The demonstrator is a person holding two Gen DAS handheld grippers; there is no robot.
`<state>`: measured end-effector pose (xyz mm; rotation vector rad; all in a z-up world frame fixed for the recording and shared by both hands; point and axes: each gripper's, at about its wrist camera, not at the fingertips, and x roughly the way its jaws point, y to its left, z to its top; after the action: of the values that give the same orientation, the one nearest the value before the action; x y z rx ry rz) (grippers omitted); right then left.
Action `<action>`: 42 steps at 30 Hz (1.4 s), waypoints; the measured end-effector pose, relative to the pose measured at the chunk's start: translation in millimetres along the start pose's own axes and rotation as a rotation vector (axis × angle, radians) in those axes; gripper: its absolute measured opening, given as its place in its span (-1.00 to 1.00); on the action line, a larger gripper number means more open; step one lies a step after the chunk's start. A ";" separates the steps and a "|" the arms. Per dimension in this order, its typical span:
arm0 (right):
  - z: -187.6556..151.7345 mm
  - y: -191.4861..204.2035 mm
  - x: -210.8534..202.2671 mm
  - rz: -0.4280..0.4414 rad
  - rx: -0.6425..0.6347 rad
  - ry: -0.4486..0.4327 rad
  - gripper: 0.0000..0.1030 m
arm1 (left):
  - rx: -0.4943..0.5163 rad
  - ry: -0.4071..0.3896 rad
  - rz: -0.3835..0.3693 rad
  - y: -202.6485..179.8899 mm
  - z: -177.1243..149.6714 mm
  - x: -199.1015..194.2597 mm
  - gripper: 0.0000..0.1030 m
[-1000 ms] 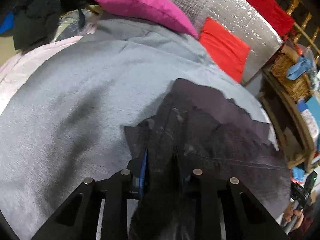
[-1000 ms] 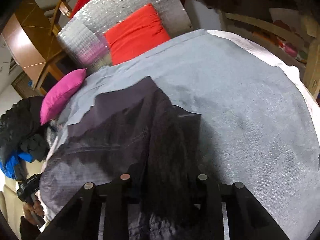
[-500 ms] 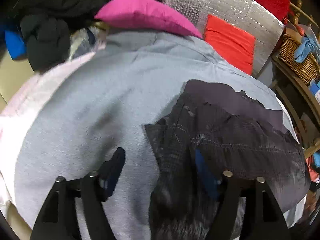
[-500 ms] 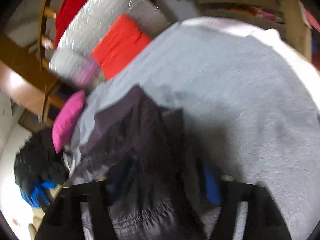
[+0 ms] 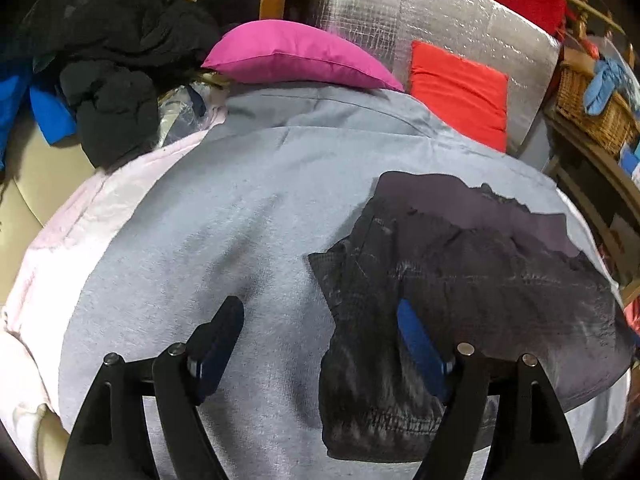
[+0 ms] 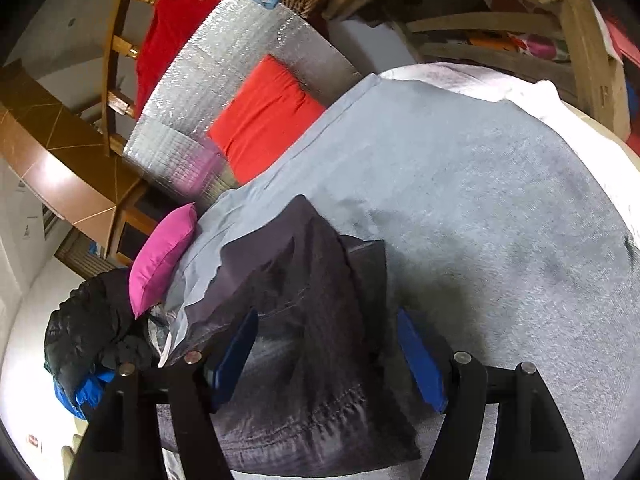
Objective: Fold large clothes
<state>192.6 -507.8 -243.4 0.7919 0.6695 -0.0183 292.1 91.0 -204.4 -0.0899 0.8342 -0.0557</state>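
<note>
Dark garment (image 5: 460, 280) folded on grey blanket (image 5: 240, 220), both grippers spread.

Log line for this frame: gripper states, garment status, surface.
left gripper: open | right gripper: open | dark garment: released, folded, lying flat | surface: grey blanket

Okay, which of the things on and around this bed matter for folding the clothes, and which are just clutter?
For the job: dark grey folded garment; light grey blanket beneath it; left tool and right tool, both open.

Lying about: magenta pillow; red cushion; silver foil mat; wicker basket; black clothes pile.
</note>
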 end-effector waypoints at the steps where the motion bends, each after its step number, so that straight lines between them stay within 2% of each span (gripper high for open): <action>1: -0.4 3.0 -0.5 0.005 -0.014 -0.011 0.45 | 0.007 -0.003 0.006 -1.1 -0.6 -0.8 0.55; 5: -6.5 28.9 -3.0 0.031 -0.134 -0.062 0.45 | 0.048 -0.032 0.047 -9.3 -3.3 -6.0 0.55; 10: -23.0 63.0 8.0 0.025 -0.302 -0.060 0.44 | 0.160 -0.076 0.112 -28.9 -8.7 -10.3 0.55; 12: -31.2 71.6 20.6 -0.004 -0.351 -0.014 0.44 | 0.203 -0.069 0.140 -35.9 -11.1 -5.6 0.55; 16: -41.5 68.2 50.2 -0.096 -0.373 0.117 0.44 | 0.240 0.021 0.178 -41.6 -16.8 18.3 0.55; 18: -46.4 63.1 58.7 -0.131 -0.392 0.164 0.44 | 0.228 0.034 0.164 -39.6 -16.2 22.8 0.55; 23: -47.9 65.5 59.1 -0.145 -0.417 0.166 0.44 | 0.146 0.070 0.116 -28.3 -11.6 21.7 0.56; 26: -43.1 65.1 46.1 -0.091 -0.386 0.119 0.44 | 0.142 0.033 0.111 -30.1 -11.0 9.8 0.56; 30: -43.1 76.6 24.2 -0.003 -0.422 0.034 0.44 | 0.093 -0.068 0.030 -28.6 -3.8 -17.6 0.56; 32: -47.2 86.5 21.8 0.021 -0.450 0.019 0.44 | 0.079 -0.099 0.006 -30.6 -1.5 -25.8 0.58; 37: -66.0 107.2 30.2 0.056 -0.537 0.083 0.43 | 0.121 -0.121 -0.072 -49.3 -2.1 -32.0 0.59; 42: -83.9 109.6 53.7 0.008 -0.601 0.186 0.42 | 0.204 -0.037 -0.072 -80.0 -10.6 -9.8 0.59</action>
<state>217.4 -361.8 -244.9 0.2167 0.7940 0.2566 276.6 11.6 -196.1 0.0710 0.7837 -0.2062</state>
